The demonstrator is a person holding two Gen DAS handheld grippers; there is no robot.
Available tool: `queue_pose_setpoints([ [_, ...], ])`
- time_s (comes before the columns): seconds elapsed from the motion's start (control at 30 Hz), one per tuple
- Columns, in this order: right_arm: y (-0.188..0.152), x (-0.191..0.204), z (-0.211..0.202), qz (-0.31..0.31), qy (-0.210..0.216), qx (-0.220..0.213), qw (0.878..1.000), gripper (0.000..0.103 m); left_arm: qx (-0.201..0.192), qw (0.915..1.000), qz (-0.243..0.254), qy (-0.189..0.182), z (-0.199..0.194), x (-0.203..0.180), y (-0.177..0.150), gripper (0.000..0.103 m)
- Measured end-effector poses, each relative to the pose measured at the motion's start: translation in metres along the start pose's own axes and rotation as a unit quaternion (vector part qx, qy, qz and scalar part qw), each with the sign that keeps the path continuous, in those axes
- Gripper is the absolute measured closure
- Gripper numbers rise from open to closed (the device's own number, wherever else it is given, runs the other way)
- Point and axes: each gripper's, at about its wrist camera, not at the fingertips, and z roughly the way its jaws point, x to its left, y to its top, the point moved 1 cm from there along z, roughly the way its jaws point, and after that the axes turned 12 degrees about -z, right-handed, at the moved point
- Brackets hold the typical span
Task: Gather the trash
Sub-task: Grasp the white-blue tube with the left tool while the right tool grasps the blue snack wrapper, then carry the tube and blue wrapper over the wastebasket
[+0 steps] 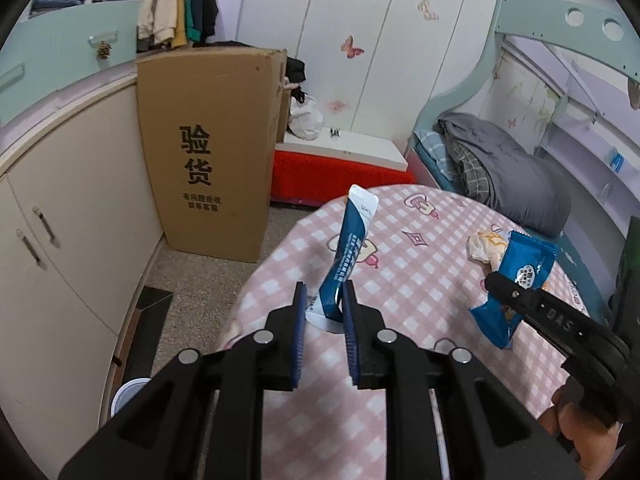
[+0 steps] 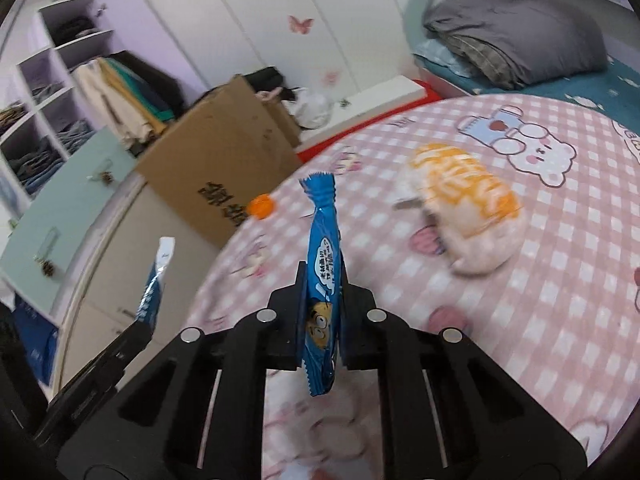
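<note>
Claws: left [image 1: 324,300] grips sachet [image 1: 350,240] | right [image 2: 323,300] grips wrapper [image 2: 323,280]

- The cardboard box [image 1: 208,152] bears large black characters "验货", with smaller lines beneath.
- Raised letters "DAS" stand on the right claw's [image 1: 556,312] arm.
- The wrappers' print is too small to read.

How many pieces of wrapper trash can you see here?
3. A blue-and-white sachet is pinched in the left claw, a blue snack wrapper in the right claw, and an orange-and-white wrapper lies on the checked tablecloth. More may be hidden.
</note>
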Motion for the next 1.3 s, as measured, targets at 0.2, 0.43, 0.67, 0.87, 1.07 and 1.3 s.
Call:
queue_pose_setpoints([
  [0.2, -0.010, 0.047, -0.035, -0.030, 0.059, -0.008, 0.998, 0.091, -0.025, 0.9996, -0.008, 0.007, -0.049, 0.026, -0.007, 0.086],
  [0.43, -0.033, 0.113, -0.050, -0.077, 0.117, 0.008, 0.990, 0.091, -0.053, 0.9975, -0.025, 0.038, -0.104, 0.076, -0.024, 0.086],
  [0.67, -0.073, 0.195, -0.038, -0.142, 0.166, 0.041, 0.975, 0.091, -0.059, 0.9923, -0.059, 0.091, -0.132, 0.143, -0.045, 0.086],
  [0.87, -0.111, 0.249, -0.015, -0.193, 0.192, 0.076, 0.959, 0.091, -0.045, 0.9856, -0.091, 0.135, -0.139, 0.201, -0.063, 0.086],
  [1.07, -0.145, 0.287, 0.014, -0.224, 0.208, 0.109, 0.946, 0.091, -0.023, 0.9753, -0.114, 0.187, -0.126, 0.252, -0.077, 0.086],
  [1.3, -0.166, 0.308, 0.040, -0.245, 0.207, 0.129, 0.938, 0.091, -0.003, 0.9680, -0.126, 0.217, -0.107, 0.281, -0.079, 0.086],
])
